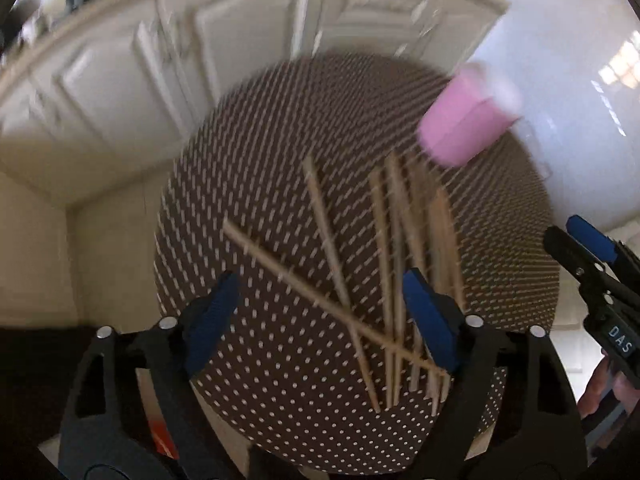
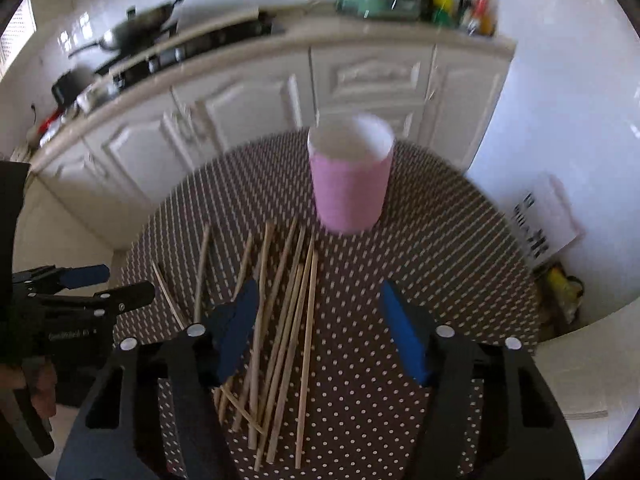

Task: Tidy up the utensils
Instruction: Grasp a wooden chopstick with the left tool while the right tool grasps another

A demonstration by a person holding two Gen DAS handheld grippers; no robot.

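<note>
Several wooden chopsticks [image 2: 280, 320] lie loose on a round table with a brown polka-dot cloth [image 2: 440, 280]; they also show in the left wrist view [image 1: 380, 264]. A pink cup [image 2: 350, 176] with a white inside stands upright behind them; it also shows in the left wrist view [image 1: 468, 116]. My left gripper [image 1: 320, 312] is open and empty above the chopsticks. My right gripper [image 2: 320, 328] is open and empty above the right side of the pile, in front of the cup. Each gripper shows at the edge of the other's view.
White kitchen cabinets [image 2: 260, 96] with a countertop stand behind the table, with a wok [image 2: 132, 28] and bottles [image 2: 460, 0] on top. A white bag with black print [image 2: 540, 220] leans by the wall at the right. The tablecloth [image 1: 280, 160] fills the left wrist view.
</note>
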